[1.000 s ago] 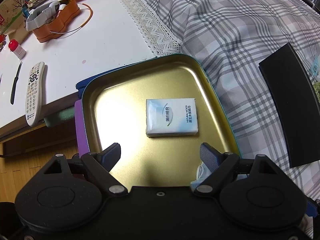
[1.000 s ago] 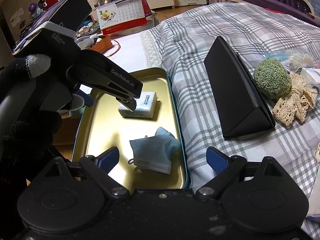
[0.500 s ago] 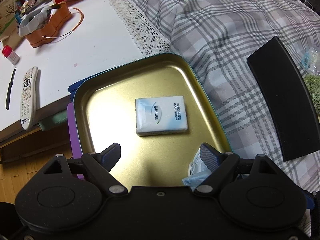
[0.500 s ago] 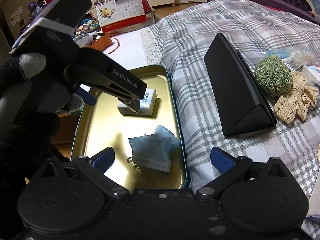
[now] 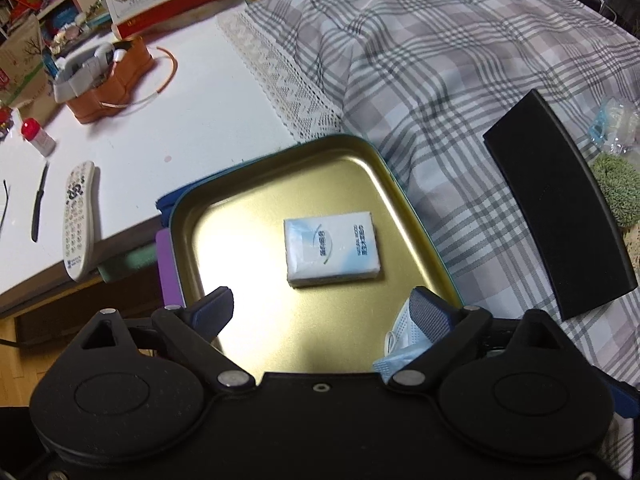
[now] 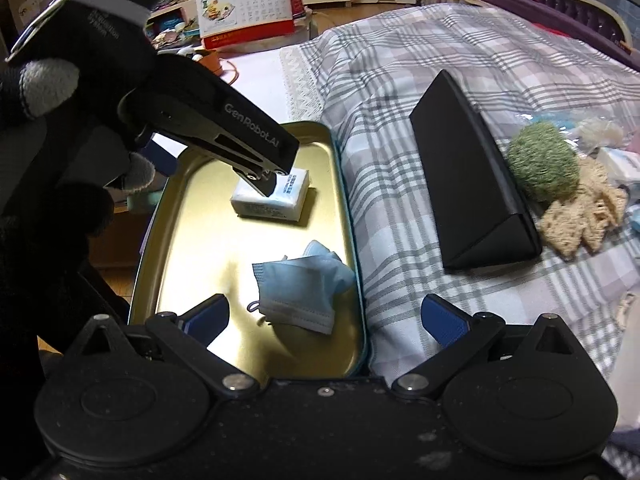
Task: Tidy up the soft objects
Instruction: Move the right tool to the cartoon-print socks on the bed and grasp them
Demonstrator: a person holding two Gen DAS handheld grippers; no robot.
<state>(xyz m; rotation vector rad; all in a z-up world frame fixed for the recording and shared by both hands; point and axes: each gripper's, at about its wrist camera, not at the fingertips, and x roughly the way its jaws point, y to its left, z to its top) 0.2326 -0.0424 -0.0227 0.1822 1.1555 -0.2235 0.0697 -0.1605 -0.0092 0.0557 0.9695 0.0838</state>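
A gold tin tray (image 5: 240, 240) (image 6: 188, 240) rests at the bed's edge. In it lie a white tissue pack (image 5: 331, 249) (image 6: 280, 204) and a crumpled blue face mask (image 6: 300, 292) (image 5: 400, 340). My left gripper (image 5: 322, 300) (image 6: 264, 184) hovers over the tray just short of the pack. Its jaws are opening, with nothing between them. My right gripper (image 6: 326, 308) stands wide open above the mask and holds nothing. On the plaid cover at the right lie a green knitted ball (image 6: 544, 164) (image 5: 616, 192) and beige lace pieces (image 6: 580, 220).
A black triangular case (image 6: 472, 184) (image 5: 556, 232) lies on the bed between the tray and the ball. The white desk on the left holds a remote (image 5: 78, 220), an orange organiser (image 5: 108, 76), a small red-capped bottle (image 5: 36, 136) and a desk calendar (image 6: 244, 12).
My left gripper's jaws have spread wider, and the right jaws widened a little too. The tissue pack and mask have stayed in the tray.
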